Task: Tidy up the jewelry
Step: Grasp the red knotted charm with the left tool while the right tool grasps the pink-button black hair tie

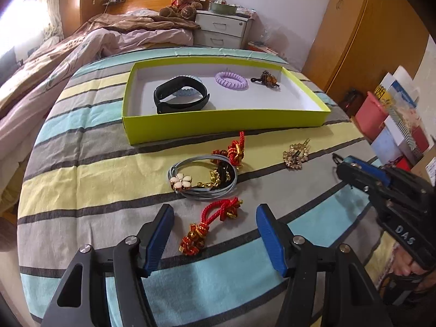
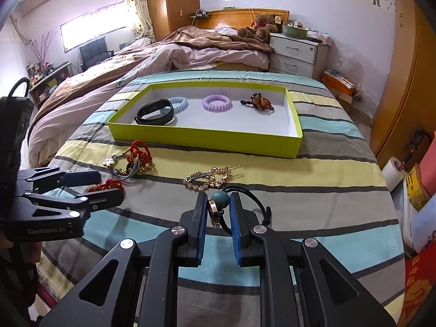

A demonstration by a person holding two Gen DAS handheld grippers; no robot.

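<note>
My right gripper [image 2: 218, 199] is shut on a black cord bracelet with a teal bead [image 2: 221, 198] and a gold ring, held just above the striped cloth. My left gripper [image 1: 215, 212] hangs open over a red knotted cord [image 1: 218, 215] that lies between its blue pads without touching them. Beyond it lie a grey cord bracelet with a flower charm [image 1: 201, 177], another red knot [image 1: 235, 150] and a gold rhinestone clip [image 2: 209, 178]. The green tray [image 1: 218, 128] holds a black band [image 1: 181, 96], a blue coil tie, a purple coil tie [image 1: 231, 80] and a brown clip [image 1: 268, 79].
The table wears a striped cloth [image 1: 95, 163] and stands against a bed [image 2: 163, 54]. A white nightstand [image 2: 297, 51] is behind the tray. Boxes and books [image 1: 395, 125] crowd the floor to the right. A wooden wardrobe [image 2: 403, 68] fills the right wall.
</note>
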